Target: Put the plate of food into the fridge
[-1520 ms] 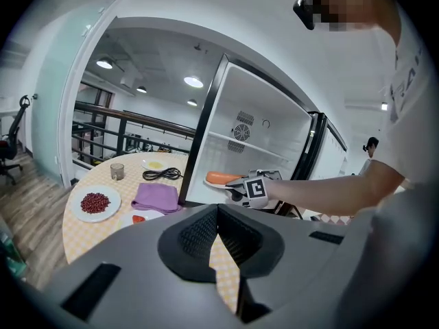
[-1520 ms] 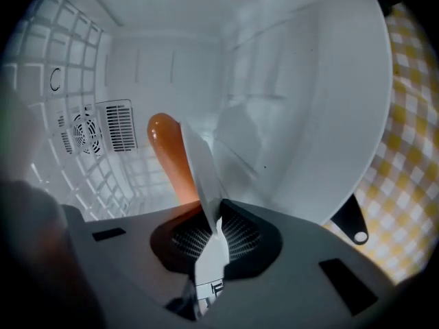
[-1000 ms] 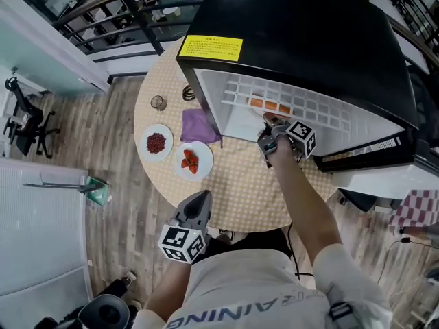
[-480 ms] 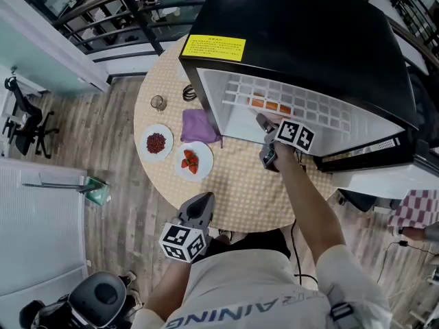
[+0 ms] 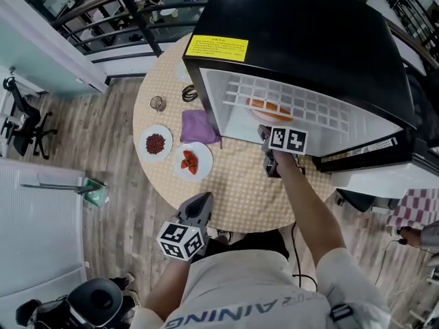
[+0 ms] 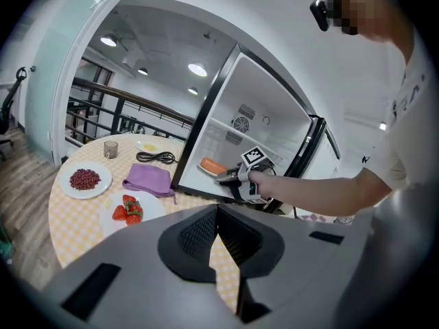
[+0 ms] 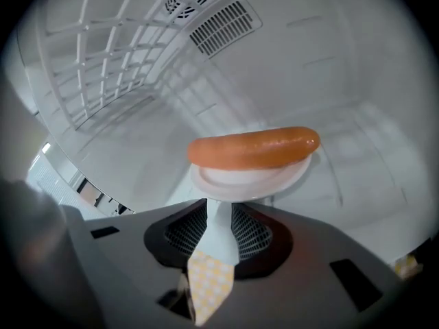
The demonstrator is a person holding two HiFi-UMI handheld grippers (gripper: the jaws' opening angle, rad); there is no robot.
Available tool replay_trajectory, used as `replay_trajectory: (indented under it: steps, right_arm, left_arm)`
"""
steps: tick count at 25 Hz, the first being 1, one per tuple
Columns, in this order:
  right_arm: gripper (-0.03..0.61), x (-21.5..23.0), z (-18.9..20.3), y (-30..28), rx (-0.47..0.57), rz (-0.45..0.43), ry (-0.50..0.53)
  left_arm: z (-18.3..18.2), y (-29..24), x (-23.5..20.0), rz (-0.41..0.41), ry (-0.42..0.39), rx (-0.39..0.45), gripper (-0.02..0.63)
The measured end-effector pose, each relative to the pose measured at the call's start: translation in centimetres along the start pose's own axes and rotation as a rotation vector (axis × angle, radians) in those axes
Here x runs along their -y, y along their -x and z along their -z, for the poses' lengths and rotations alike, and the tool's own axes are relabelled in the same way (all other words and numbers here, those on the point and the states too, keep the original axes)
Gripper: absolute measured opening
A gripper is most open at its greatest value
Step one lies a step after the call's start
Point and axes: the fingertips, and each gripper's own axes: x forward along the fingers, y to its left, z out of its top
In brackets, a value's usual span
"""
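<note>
Plate (image 7: pixel 250 178) with sausage (image 7: pixel 254 148) standing inside the fridge (image 5: pixel 302 40), just beyond my right gripper (image 7: pixel 219 210). Its jaws are closing on nothing, apparently because delivery is finished. My left gripper (image 6: pixel 218 211), pressed together and empty, idles over the table (image 5: pixel 240 184), unneeded.

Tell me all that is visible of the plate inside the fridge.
The plate is small, round, white and looks like ceramic. It lies flat on the white fridge floor, below the wire shelf. One orange sausage lies across it. The right tongs, closing with nothing between them, stand just before its rim.
</note>
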Motion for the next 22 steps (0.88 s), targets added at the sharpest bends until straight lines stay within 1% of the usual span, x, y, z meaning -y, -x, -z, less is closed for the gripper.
replay_trajectory:
  steps: [3,6,7,9,12,16,22]
  right_arm:
    - [0.097,0.6,0.4,0.2,0.002,-0.004,-0.069]
    - [0.078,0.4,0.6,0.6,0.005,-0.037,-0.157]
    - [0.054,0.2,0.6,0.9,0.011,-0.050,-0.168]
    - [0.048,-0.3,0.6,1.8,0.029,-0.067,-0.165]
    - [0.035,-1.3,0.8,3.6,0.070,-0.096,-0.127]
    - [0.022,-3.0,1.0,7.9,0.183,-0.137,-0.020]
    - [0.021,-5.0,1.8,14.9,0.317,-0.113,0.152]
  left_arm:
    - [0.1,0.2,-0.1,0.002,0.016,-0.002,0.008]
    - [-0.3,0.5,-0.2,0.012,0.040,0.005,0.008]
    - [-0.4,0.6,-0.1,0.014,0.043,0.010,0.008]
    - [-0.6,0.6,0.0,0.018,0.042,0.017,0.008]
    - [-1.0,0.6,0.4,0.031,0.031,0.027,0.008]
    - [-1.9,0.3,1.3,0.062,-0.013,0.045,0.008]
    - [-3.9,-0.4,2.9,0.127,-0.080,0.071,0.008]
